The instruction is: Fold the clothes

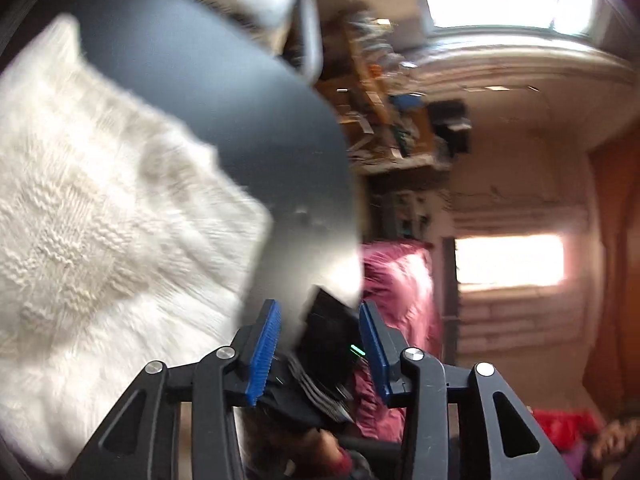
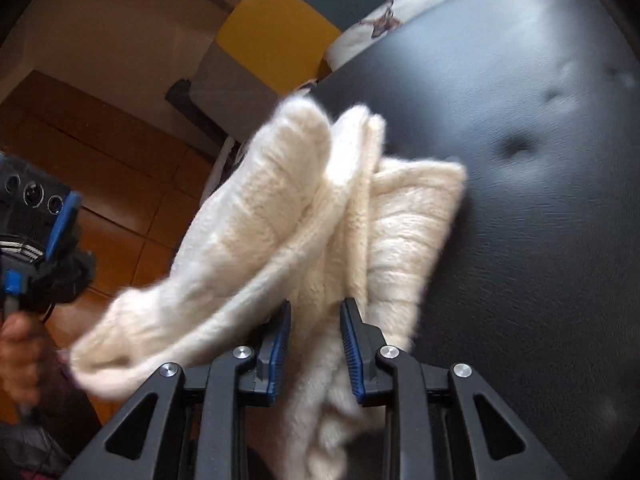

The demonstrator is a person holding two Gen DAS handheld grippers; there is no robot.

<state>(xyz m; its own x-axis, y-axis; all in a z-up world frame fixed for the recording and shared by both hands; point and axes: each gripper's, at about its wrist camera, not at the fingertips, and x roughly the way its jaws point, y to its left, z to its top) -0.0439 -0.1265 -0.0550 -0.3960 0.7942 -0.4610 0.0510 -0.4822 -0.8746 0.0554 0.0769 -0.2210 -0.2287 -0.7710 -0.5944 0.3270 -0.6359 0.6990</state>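
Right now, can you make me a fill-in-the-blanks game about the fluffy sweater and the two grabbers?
1. The knitted sweater is ____ in colour.
2. The sweater lies on a padded surface that is ____ in colour.
3. The sweater runs between the fingers of the ____ gripper.
4. The left gripper has ____ pads on its fingers.

Missing words: white; black; right; blue

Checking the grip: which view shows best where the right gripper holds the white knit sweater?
The right wrist view: the right gripper pinches the white knit sweater between its pads. The left wrist view shows only flat, blurred knit.
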